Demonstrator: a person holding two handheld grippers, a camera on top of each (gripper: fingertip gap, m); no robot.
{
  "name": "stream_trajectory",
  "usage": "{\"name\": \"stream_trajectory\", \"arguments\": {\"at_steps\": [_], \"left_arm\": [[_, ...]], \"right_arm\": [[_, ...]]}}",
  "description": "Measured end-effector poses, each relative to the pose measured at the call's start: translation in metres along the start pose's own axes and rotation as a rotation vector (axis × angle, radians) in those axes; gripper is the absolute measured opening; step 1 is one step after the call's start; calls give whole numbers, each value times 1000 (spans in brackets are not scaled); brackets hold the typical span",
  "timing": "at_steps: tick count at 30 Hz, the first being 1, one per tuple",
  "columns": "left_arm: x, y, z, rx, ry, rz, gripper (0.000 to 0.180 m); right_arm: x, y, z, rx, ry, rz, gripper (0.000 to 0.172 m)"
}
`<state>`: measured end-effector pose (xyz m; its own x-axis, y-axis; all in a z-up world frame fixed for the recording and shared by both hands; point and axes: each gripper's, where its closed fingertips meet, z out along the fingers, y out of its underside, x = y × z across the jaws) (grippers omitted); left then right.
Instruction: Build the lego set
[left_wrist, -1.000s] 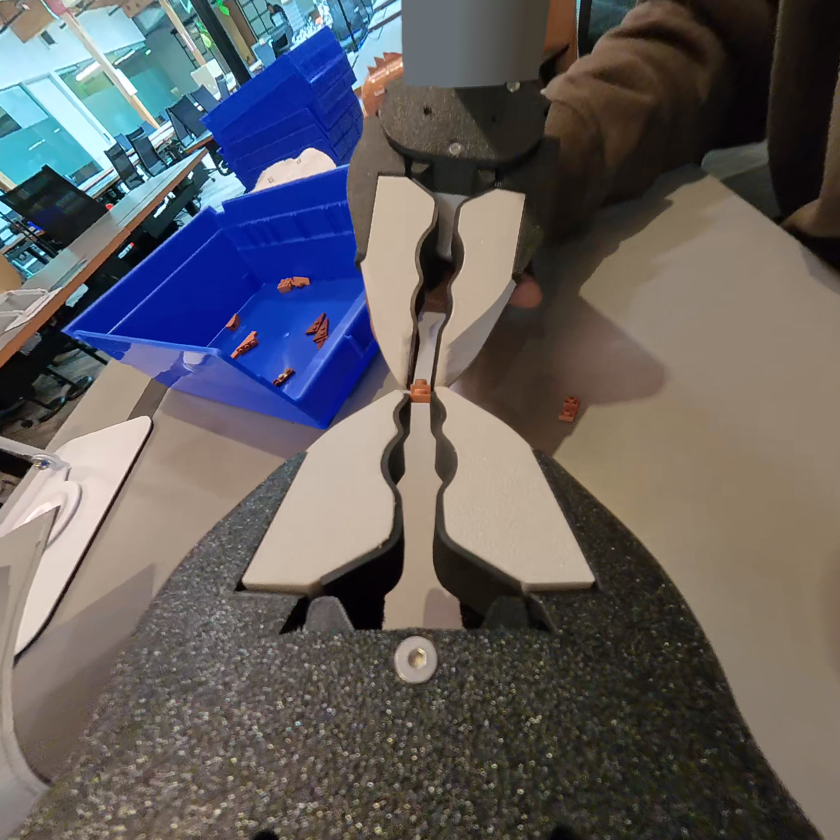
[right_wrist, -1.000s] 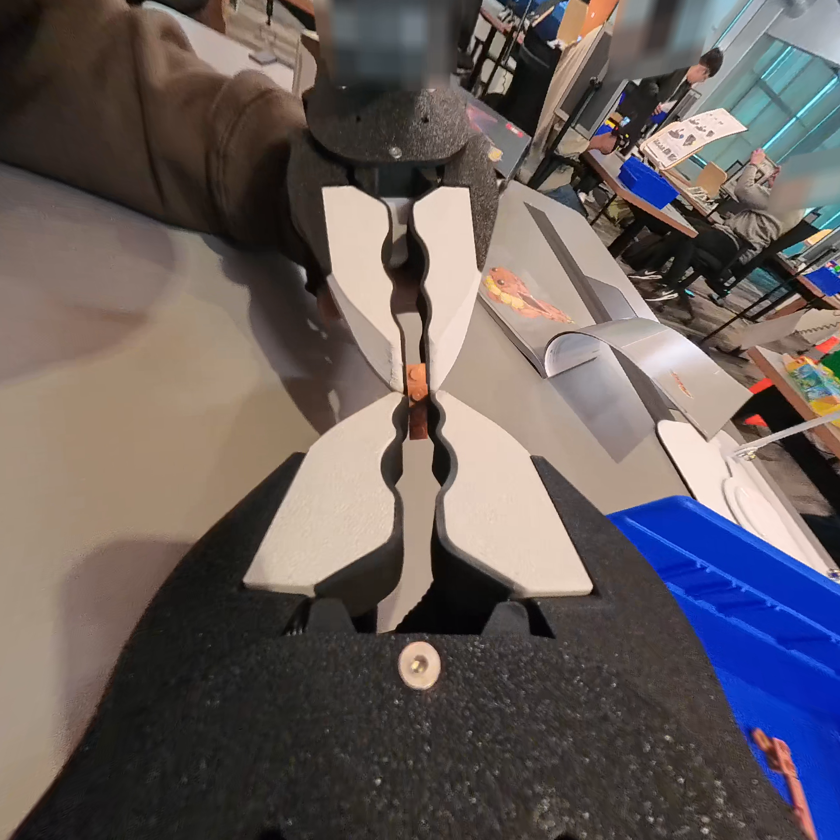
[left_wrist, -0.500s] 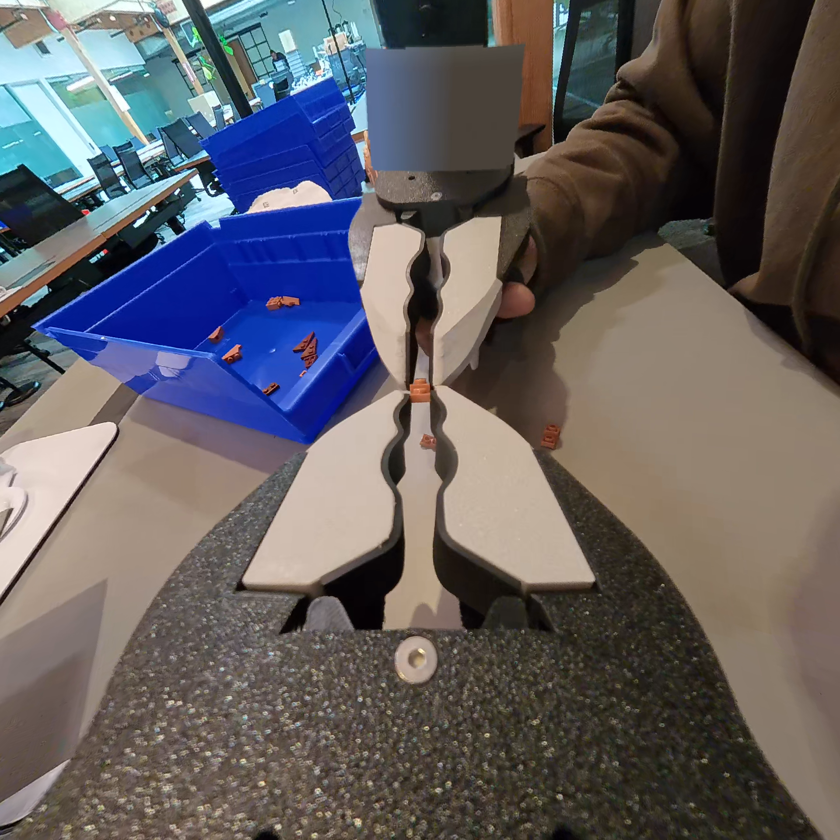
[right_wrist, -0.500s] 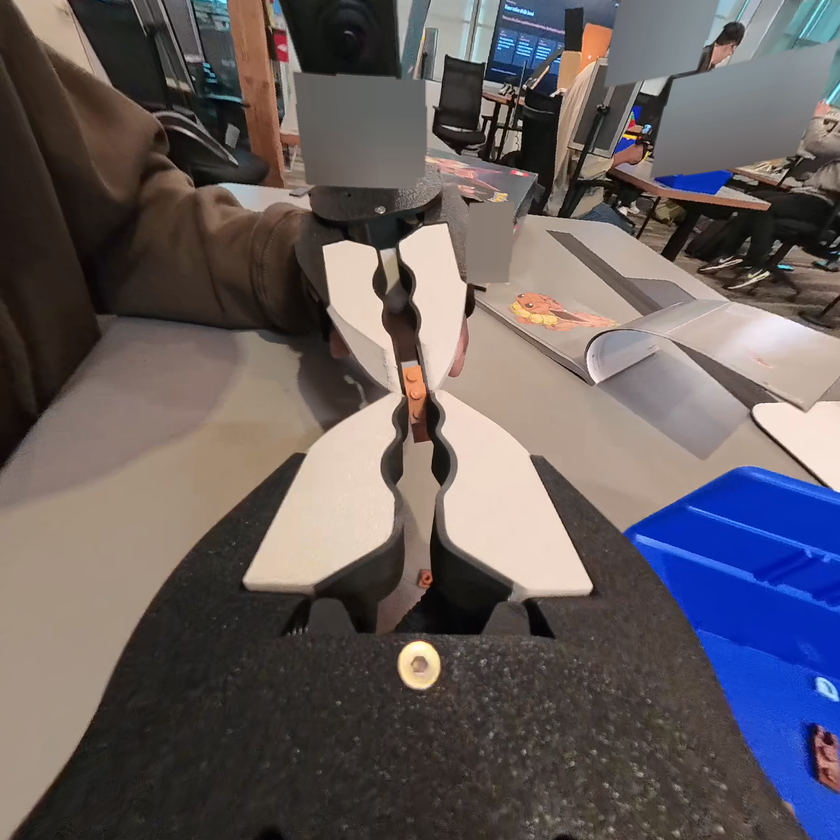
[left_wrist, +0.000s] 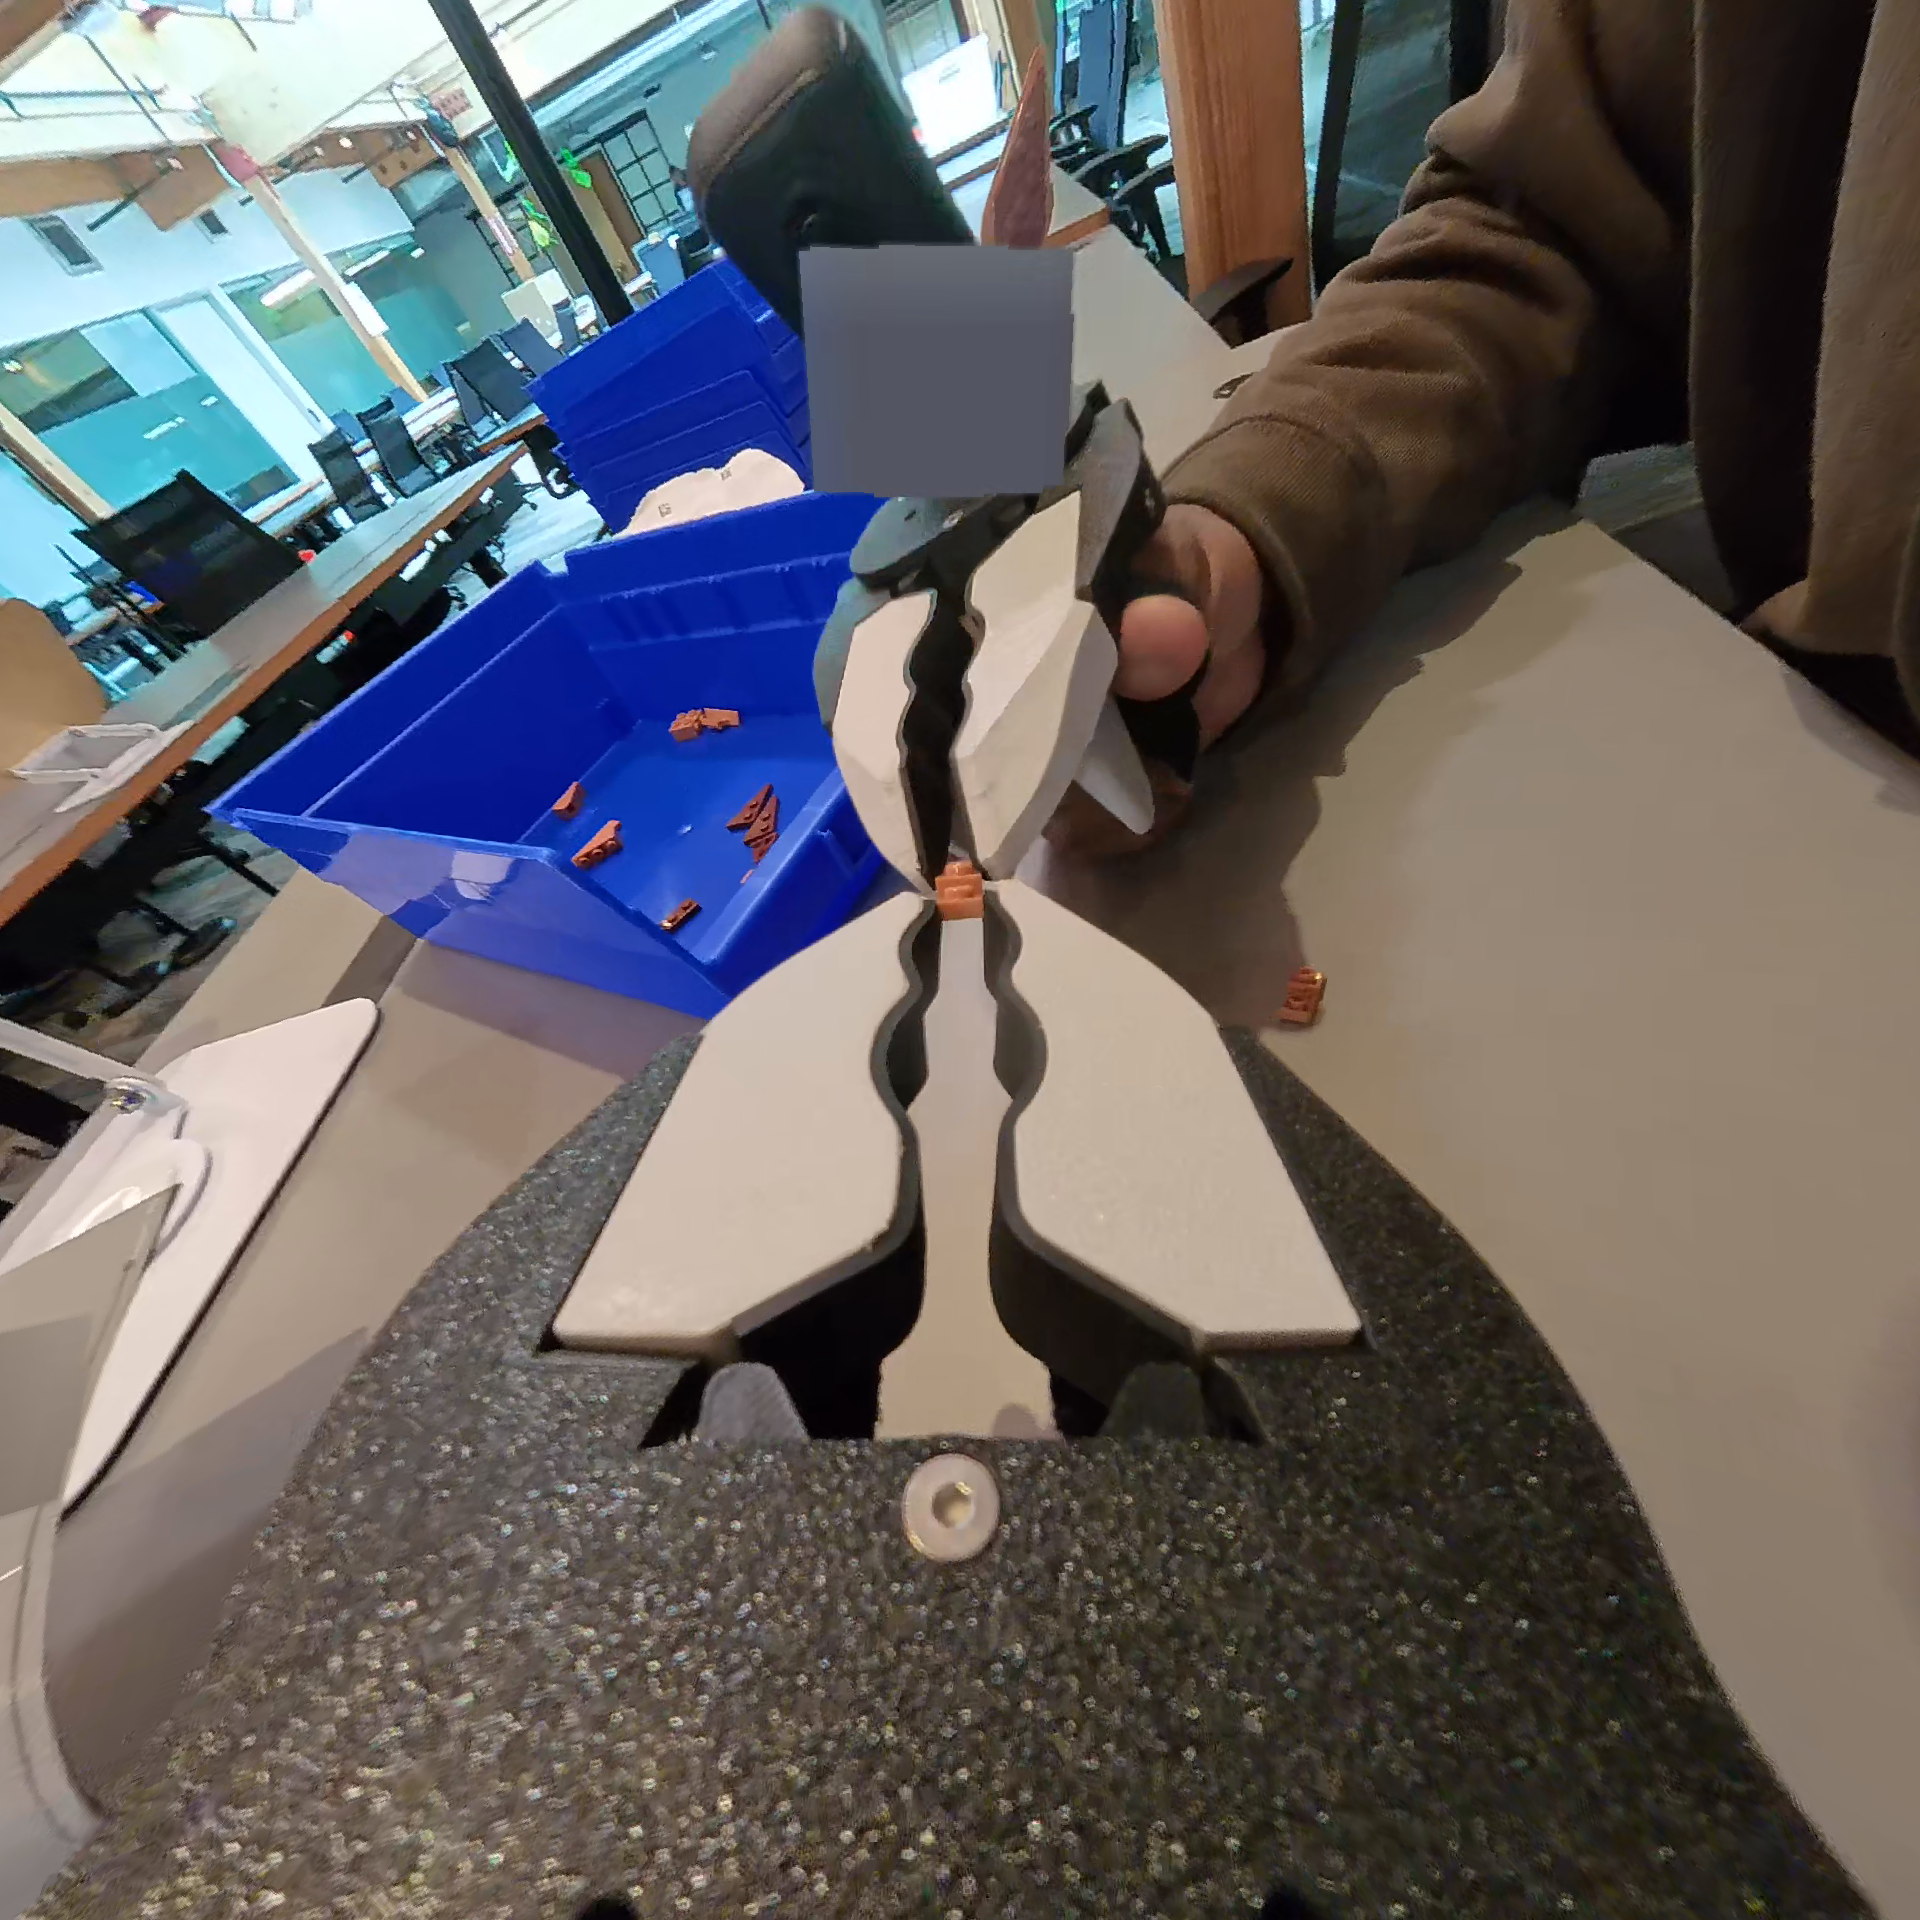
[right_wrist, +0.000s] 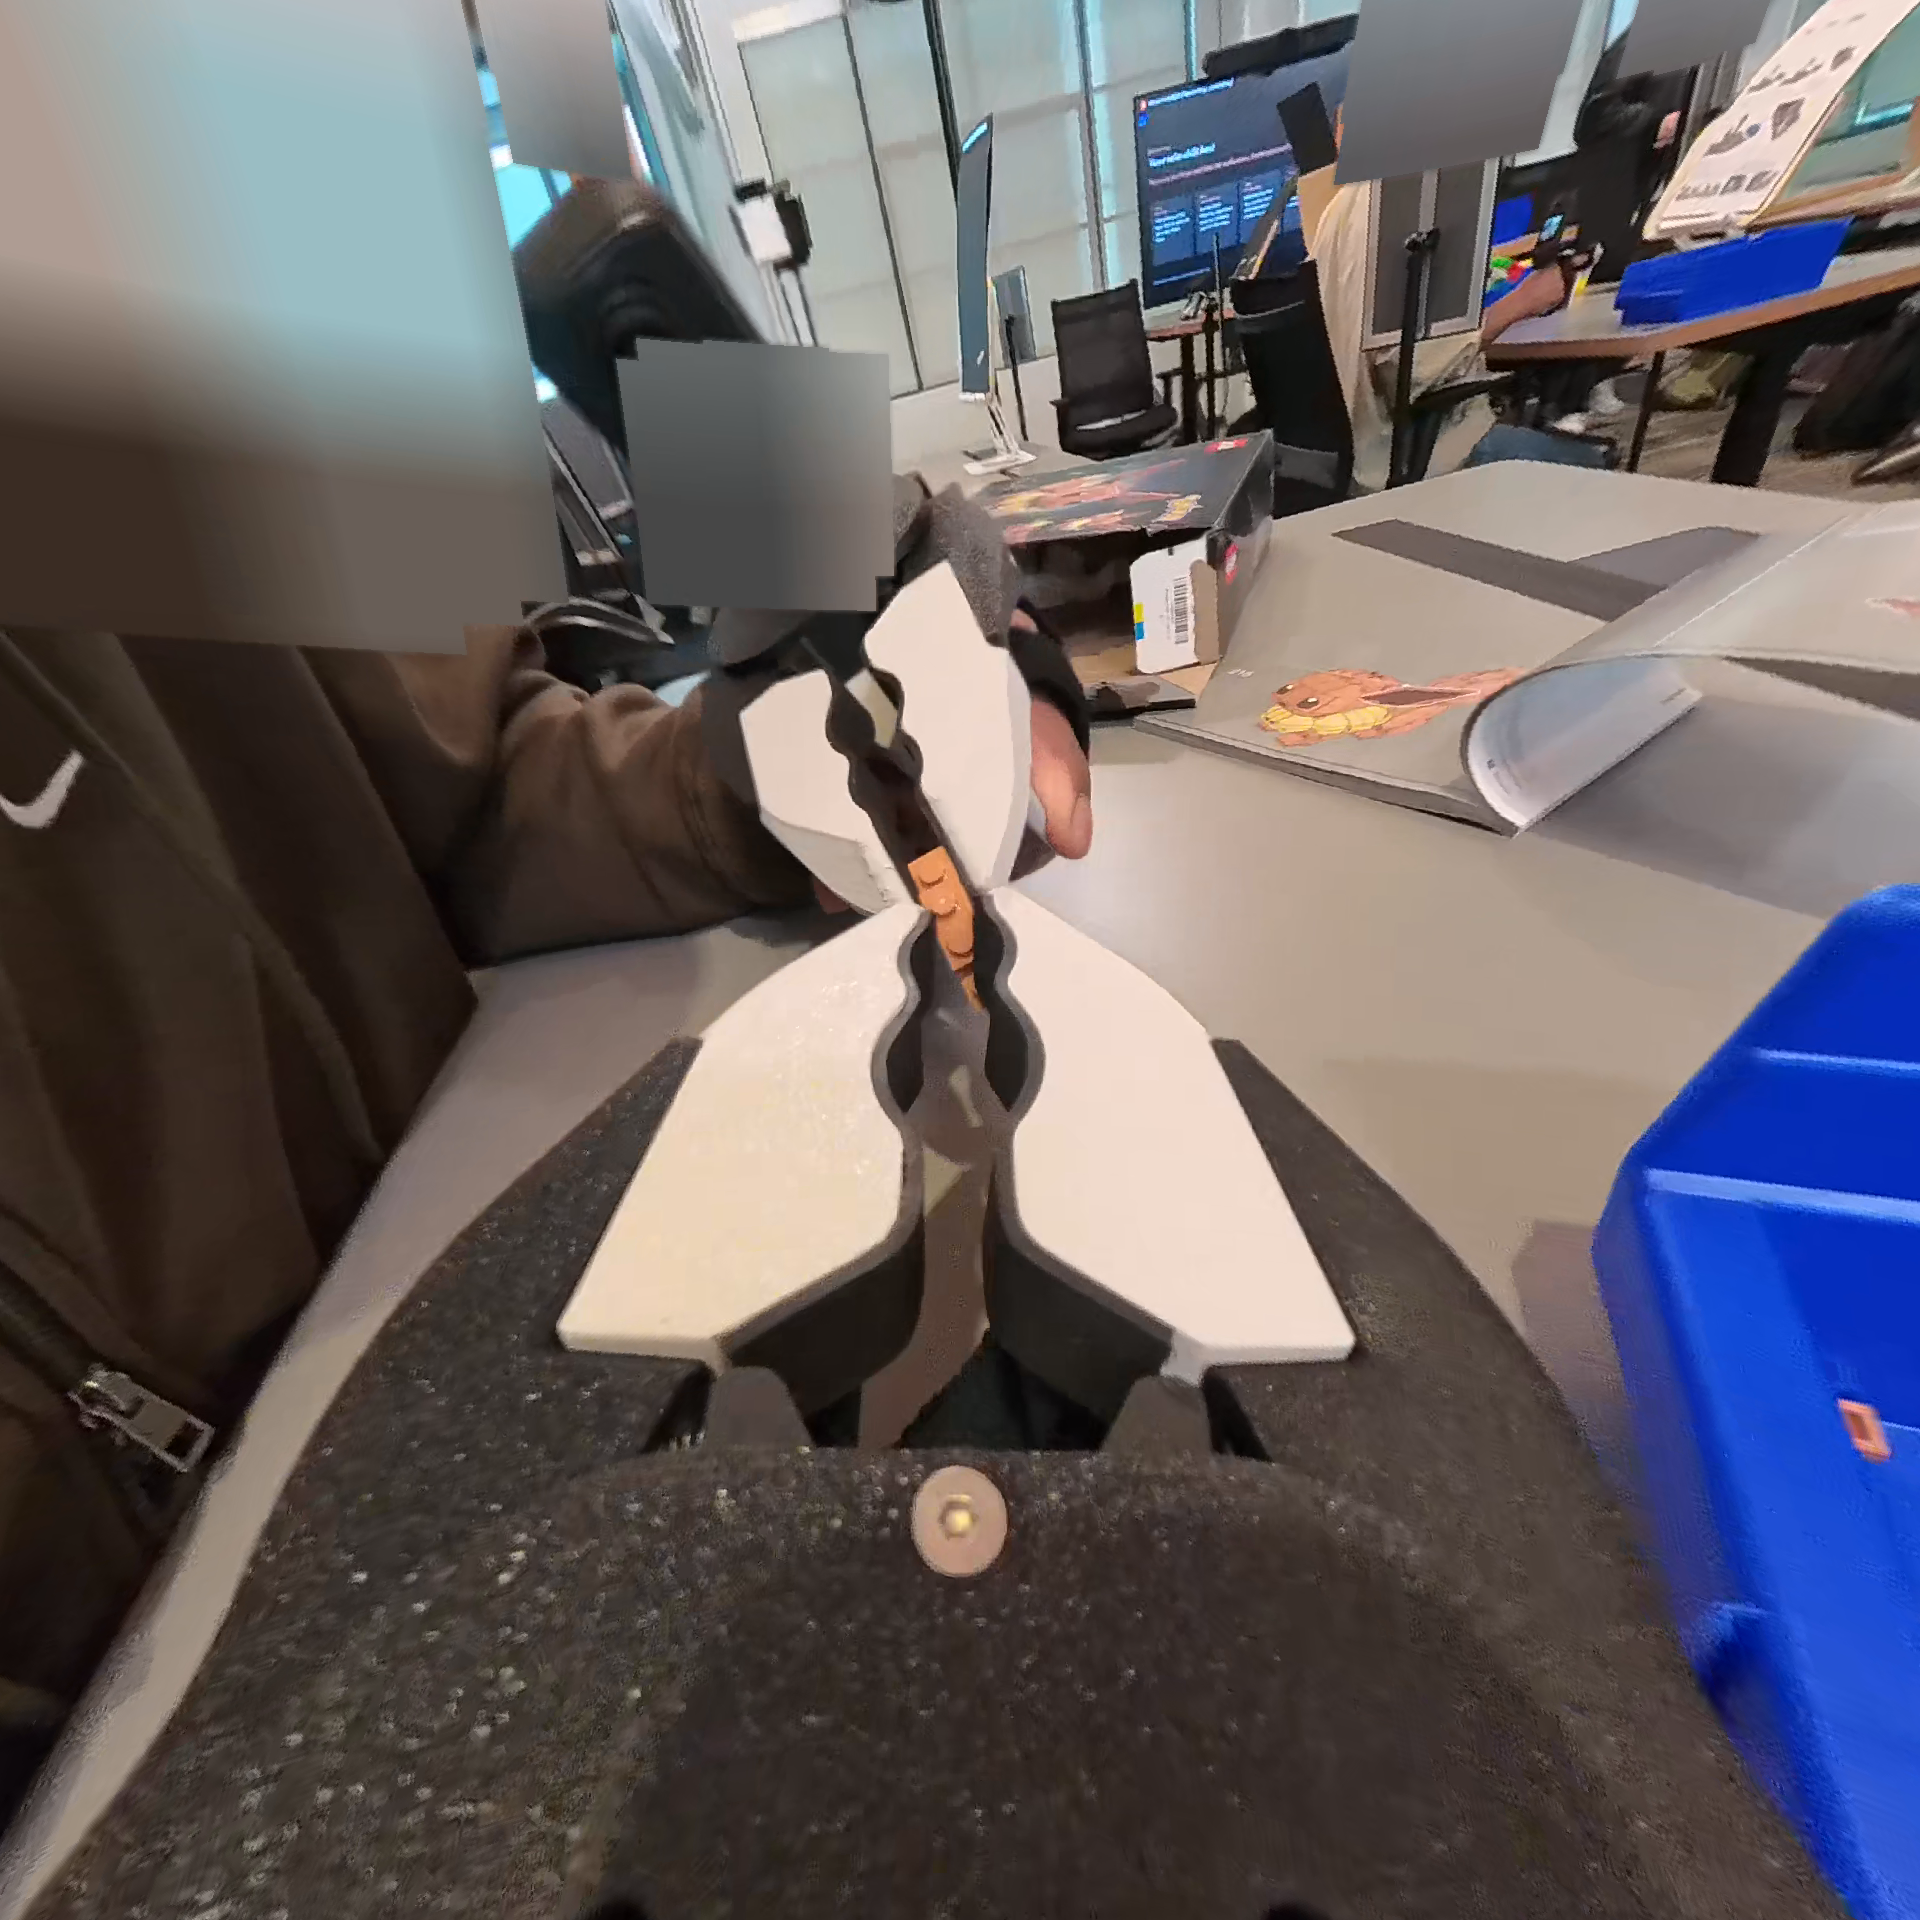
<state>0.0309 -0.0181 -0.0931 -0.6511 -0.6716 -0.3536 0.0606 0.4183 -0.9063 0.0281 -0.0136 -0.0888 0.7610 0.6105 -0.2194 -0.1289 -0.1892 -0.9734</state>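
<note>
My two grippers meet tip to tip above the grey table (left_wrist: 1558, 935). In the left wrist view my left gripper (left_wrist: 958, 902) is shut on a small orange brick (left_wrist: 958, 896). The right gripper's fingers (left_wrist: 1023, 727) stand just beyond it, tilted, with their tips at the brick. In the right wrist view my right gripper (right_wrist: 951, 930) is shut on a thin orange studded plate (right_wrist: 948, 920). The plate runs aslant from my jaws up into the tips of the left gripper's fingers (right_wrist: 821, 800). A hand in a brown sleeve holds each gripper.
A blue bin (left_wrist: 436, 862) with several brown pieces stands at the left and also shows in the right wrist view (right_wrist: 1766, 1299). A loose orange brick (left_wrist: 1302, 995) lies on the table. An open booklet (right_wrist: 1558, 748) and a cardboard box (right_wrist: 1153, 540) lie beyond. A white board (left_wrist: 208, 1122) lies at the left edge. Both grippers' tips are close together, under 4 cm apart.
Both grippers have risen and tilted while staying tip to tip. The right gripper has rolled to one side. The orange pieces have stayed between the pads throughout.
</note>
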Motion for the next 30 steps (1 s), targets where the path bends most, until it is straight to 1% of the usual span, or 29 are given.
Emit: {"name": "stream_trajectory", "arguments": {"at_steps": [2,3,7,9,12,16,26,28,30], "left_arm": [[-1,1,0,-13,-20,36,8],[-1,2,0,-24,-20,37,8],[3,10,3,-54,17,-2,8],[3,12,4,-66,21,-16,8],[3,15,4,-84,29,-21,8],[7,18,8,-123,35,9,8],[20,22,14,-211,59,114,8],[21,23,15,-220,53,123,8],[20,21,15,-197,54,102,8]], "right_arm": [[2,0,0,12,-8,35,6],[3,2,0,-2,6,-1,5],[5,10,-1,-131,112,-286,5],[6,11,-4,-167,154,-391,1],[9,14,-7,-230,194,-511,3],[7,23,-6,-314,208,-634,11],[2,36,-4,-422,232,-805,8],[3,37,-5,-421,233,-805,8],[2,34,-6,-382,221,-762,8]]}}
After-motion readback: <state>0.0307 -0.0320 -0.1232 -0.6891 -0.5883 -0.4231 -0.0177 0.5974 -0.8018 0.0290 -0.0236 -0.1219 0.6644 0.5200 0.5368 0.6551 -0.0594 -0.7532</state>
